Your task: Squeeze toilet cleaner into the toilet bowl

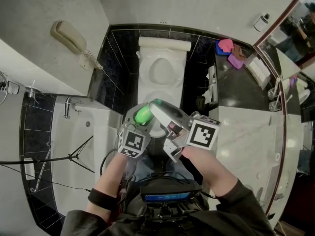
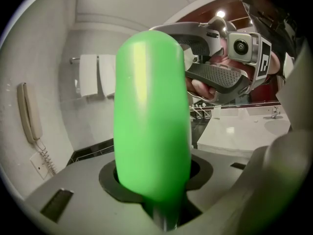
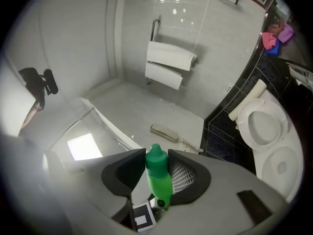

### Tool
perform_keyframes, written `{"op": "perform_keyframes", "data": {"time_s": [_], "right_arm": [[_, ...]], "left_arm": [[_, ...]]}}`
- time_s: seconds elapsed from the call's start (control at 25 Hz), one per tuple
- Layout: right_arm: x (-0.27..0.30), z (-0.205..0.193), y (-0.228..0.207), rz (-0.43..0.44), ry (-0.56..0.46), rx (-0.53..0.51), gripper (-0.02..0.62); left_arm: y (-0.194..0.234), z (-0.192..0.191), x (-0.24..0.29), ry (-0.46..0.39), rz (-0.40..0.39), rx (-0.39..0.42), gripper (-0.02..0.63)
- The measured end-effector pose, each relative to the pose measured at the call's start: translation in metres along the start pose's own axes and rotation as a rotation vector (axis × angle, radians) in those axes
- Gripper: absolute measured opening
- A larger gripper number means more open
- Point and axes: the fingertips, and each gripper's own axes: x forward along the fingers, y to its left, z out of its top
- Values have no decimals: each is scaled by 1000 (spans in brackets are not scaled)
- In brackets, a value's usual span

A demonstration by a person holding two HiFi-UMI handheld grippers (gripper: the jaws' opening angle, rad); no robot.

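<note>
The bathtub (image 1: 101, 129) lies left of the toilet (image 1: 161, 70) in the head view, and the pale marble counter (image 1: 246, 136) runs along the toilet's right. The toilet itself stands against black wall tiles, its white bowl straight ahead of the person.

Both hand-held grippers meet just short of the toilet's near end. The left gripper (image 1: 139, 116) comes in from the toilet's left side with its jaws clamped round the body of the green bottle (image 1: 143, 114). In the left gripper view the bottle (image 2: 151, 116) fills the middle, rising out from between the grey jaws. The right gripper (image 1: 157, 106) reaches across from the toilet's right, its marker cube turned upward. In its own view the jaws stand on either side of the bottle's cap (image 3: 156, 159) and close on it, a pad against each side, with the green body (image 3: 161, 185) below.

So the bottle is off any surface, held at both ends above the toilet's near edge, and it lies tilted rather than upright in the head view.

Two folded white towels (image 3: 168, 62) hang on a rail on the wall left of the toilet. A beige wall phone (image 1: 69, 37) with a coiled cord hangs on that same side, nearer the toilet. Pink, purple and blue items (image 1: 230, 50) sit on the dark ledge right of the toilet's tank.
</note>
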Motion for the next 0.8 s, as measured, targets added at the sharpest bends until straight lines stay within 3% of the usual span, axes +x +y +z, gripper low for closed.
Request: {"op": "perform_keyframes", "data": {"time_s": [0.12, 0.28, 0.52, 0.68, 0.8], "right_arm": [[-2, 3, -4, -57, 23, -73, 155], [-2, 3, 2, 9, 35, -119, 152], [-11, -1, 13, 128, 128, -278, 152], [-19, -9, 26, 242, 232, -462, 155], [-27, -15, 35, 323, 322, -613, 155]], "left_arm": [[1, -2, 0, 10, 2, 0, 186], [-6, 7, -2, -5, -78, 11, 186], [-34, 19, -11, -50, -316, -15, 186], [-55, 23, -26, -68, -525, -13, 186], [-64, 24, -36, -63, -629, 19, 186]]}}
